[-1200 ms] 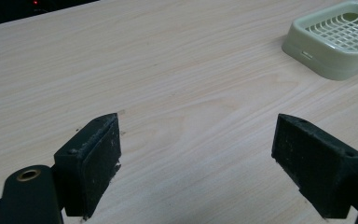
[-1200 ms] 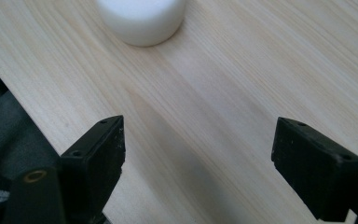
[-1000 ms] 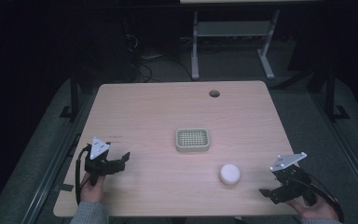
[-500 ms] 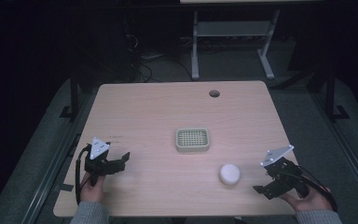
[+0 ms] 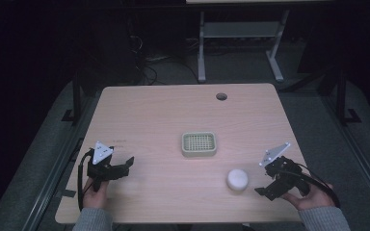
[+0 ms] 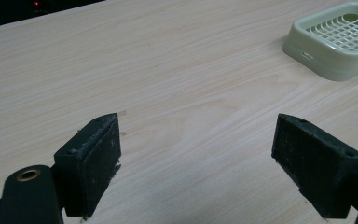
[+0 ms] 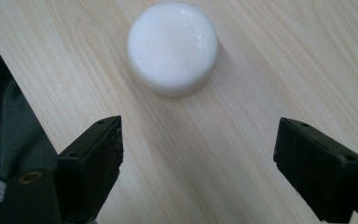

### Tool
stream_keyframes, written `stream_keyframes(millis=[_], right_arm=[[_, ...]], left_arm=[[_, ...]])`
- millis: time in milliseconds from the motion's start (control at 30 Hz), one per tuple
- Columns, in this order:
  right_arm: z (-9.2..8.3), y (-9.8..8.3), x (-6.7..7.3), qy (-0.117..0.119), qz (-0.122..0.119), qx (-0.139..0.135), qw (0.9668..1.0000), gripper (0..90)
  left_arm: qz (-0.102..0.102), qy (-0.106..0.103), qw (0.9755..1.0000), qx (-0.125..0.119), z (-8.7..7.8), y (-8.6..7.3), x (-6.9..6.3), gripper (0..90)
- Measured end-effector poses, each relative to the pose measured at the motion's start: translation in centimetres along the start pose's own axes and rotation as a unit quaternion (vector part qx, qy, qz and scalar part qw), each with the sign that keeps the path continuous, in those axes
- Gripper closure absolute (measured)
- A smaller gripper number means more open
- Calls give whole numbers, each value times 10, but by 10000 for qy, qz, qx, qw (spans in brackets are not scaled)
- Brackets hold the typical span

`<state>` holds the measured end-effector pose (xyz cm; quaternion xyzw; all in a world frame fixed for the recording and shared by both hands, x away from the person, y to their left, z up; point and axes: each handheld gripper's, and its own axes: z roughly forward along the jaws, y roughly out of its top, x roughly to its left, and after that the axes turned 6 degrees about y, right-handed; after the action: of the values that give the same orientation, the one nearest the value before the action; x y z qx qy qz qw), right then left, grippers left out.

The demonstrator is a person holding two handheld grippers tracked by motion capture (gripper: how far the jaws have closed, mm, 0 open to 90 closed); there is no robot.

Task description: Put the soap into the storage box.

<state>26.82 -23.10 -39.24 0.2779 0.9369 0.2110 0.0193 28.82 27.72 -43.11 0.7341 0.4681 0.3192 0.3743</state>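
White soap (image 7: 172,46) is being approached by the wide-open right tongs (image 7: 198,163), which must be advanced around it and closed; left tongs (image 6: 196,163) are held wide beside the dish (image 6: 342,39).

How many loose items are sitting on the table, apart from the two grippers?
2: a green slotted soap dish near the table's middle, and a round white soap bar nearer the person, just ahead of the open right gripper. Nothing looks hidden.

Pale wood-grain worktop (image 5: 149,115) with rounded corners and a round cable hole (image 5: 221,96) near the far edge. Near the middle, a green slotted soap dish (image 5: 199,144). Toward the near right, apart from it, a white round soap (image 5: 237,179).
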Motion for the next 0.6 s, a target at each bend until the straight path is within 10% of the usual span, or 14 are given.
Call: stream_keyframes(millis=[600], right_arm=[[16,32,3,146,-296,290,9990,151]], left_arm=[[-17,0,10000,-4,0,0,1,152]])
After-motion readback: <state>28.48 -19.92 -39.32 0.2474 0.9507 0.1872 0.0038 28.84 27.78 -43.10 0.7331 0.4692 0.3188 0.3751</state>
